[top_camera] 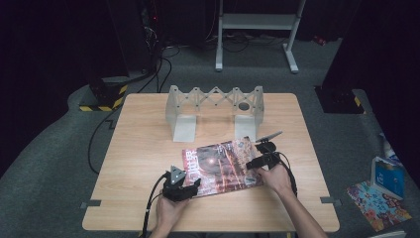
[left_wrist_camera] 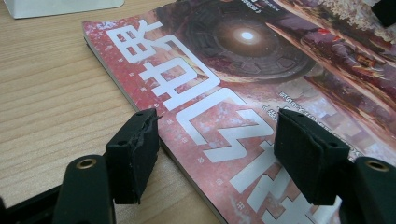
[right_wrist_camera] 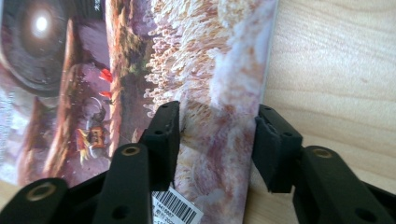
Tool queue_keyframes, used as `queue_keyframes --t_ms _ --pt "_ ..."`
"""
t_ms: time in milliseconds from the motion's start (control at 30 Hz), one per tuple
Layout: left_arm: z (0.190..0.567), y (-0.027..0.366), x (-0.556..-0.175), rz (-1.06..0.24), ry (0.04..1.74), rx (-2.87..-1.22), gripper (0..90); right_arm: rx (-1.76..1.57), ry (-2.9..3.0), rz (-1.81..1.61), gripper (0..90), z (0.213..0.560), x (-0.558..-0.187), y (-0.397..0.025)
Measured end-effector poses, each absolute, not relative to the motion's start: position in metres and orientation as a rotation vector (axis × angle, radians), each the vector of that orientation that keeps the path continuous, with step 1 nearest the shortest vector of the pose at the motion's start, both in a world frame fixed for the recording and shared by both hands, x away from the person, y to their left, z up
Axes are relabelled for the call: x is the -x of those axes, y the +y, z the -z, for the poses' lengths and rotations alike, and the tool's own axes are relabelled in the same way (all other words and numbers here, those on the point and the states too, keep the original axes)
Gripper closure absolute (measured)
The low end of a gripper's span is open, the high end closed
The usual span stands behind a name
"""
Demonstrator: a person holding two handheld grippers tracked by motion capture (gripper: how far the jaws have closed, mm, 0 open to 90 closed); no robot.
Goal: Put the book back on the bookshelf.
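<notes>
Left gripper (left_wrist_camera: 215, 154): jaws spread wide, one pad over the bare wood just off the magazine's spine edge, the other above the cover; they straddle that edge and clamp nothing.
Right gripper (right_wrist_camera: 217, 144): jaws spread as well, one pad over the cover, the other at the magazine's opposite edge, where paper meets wood; nothing pinched.
Magazine (top_camera: 221, 166): lies flat and closed on the table, red and brown cover up, large white characters along the spine side, a barcode label near the right gripper's end.
Left hand (top_camera: 167, 210): at the magazine's near-left corner, holding its gripper, a cable trailing off the table's near edge.
Right hand (top_camera: 275, 179): at the magazine's right edge.
Pen (top_camera: 268, 136): just beyond the magazine's far-right corner, apart from it.
Rack (top_camera: 215, 101): grey, with a lattice back and two feet, stands beyond the magazine towards the far edge.
Table (top_camera: 138, 148): light wood, with the magazine in its near half, between the two hands.
</notes>
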State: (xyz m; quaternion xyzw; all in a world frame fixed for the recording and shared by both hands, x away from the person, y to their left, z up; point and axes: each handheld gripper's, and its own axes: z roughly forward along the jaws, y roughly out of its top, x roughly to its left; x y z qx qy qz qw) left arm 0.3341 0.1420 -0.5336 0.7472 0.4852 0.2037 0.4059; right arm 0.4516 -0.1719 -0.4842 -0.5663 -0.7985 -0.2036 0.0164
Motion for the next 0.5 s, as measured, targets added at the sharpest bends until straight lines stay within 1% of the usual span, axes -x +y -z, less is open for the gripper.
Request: queue_keyframes --t_ms 100,300,400,500 --pt "0.534 0.142 -0.334 -0.514 1.225 -1.885 31.2 1.745 -2.537 0.597 52.2 0.483 -0.452 -0.166" --pt "0.534 0.142 -0.335 -0.508 1.224 -1.882 31.2 1.701 -2.361 0.731 62.5 0.481 -0.454 -0.187" --pt "0.534 0.142 -0.335 -0.515 1.222 -1.882 31.1 1.605 -2.325 0.797 68.2 0.478 -0.45 -0.192" --pt "0.534 0.142 -0.335 -0.513 1.22 -1.885 31.5 1.499 -2.337 0.773 69.7 0.482 -0.446 -0.187"
